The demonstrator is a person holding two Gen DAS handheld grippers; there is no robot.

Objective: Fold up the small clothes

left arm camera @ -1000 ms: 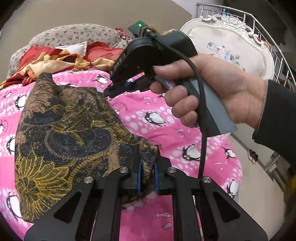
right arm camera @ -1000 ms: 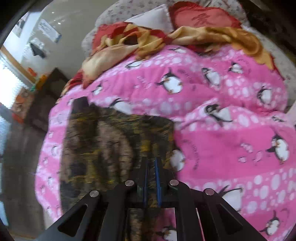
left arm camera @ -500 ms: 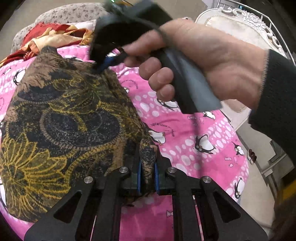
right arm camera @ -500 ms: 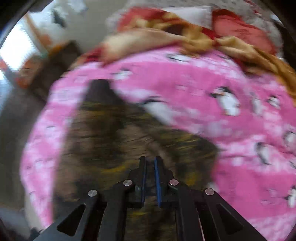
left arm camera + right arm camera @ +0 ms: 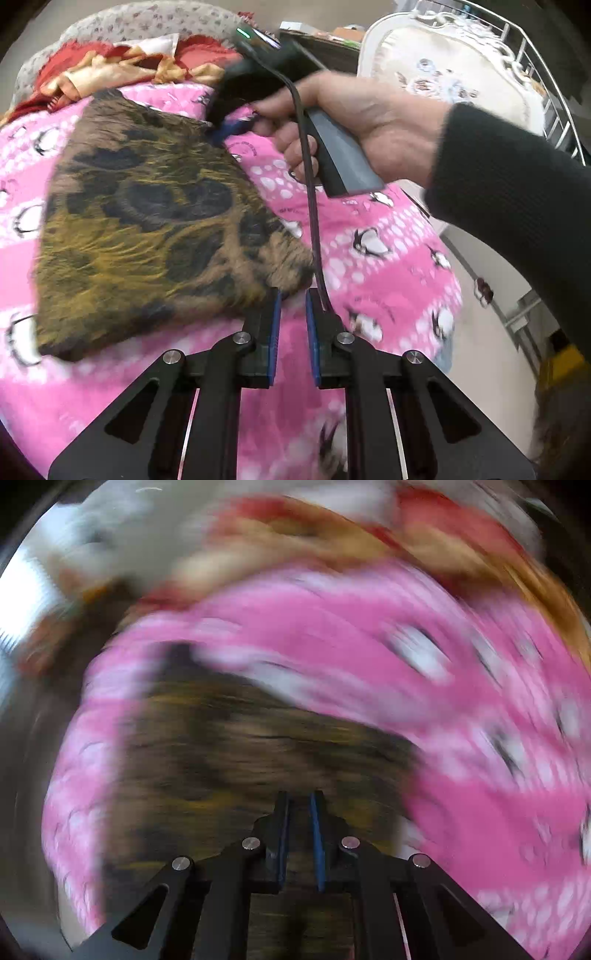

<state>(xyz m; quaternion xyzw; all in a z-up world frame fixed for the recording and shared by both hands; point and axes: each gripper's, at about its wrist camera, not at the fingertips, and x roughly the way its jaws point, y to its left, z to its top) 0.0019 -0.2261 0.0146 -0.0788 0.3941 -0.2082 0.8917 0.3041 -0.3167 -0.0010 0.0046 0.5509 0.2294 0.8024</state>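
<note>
A brown and gold patterned garment [image 5: 144, 221] lies folded on the pink penguin bedspread [image 5: 376, 266]. My left gripper [image 5: 293, 295] sits just off the garment's near right corner, its jaws slightly apart with nothing between the pads. In the left wrist view my right gripper [image 5: 229, 129], held by a hand, touches the garment's far right corner. In the blurred right wrist view the right gripper [image 5: 299, 805] hovers over the garment [image 5: 229, 760], jaws narrowly parted; whether cloth is between them is unclear.
Red and gold bedding [image 5: 110, 70] is piled at the head of the bed. A white ornate chair [image 5: 454, 74] stands to the right of the bed, with floor [image 5: 491, 332] beyond the bed's edge.
My left gripper has let go of the garment's corner and the cloth now lies flat. My right gripper has swung down onto the far corner. The right wrist view has become heavily blurred.
</note>
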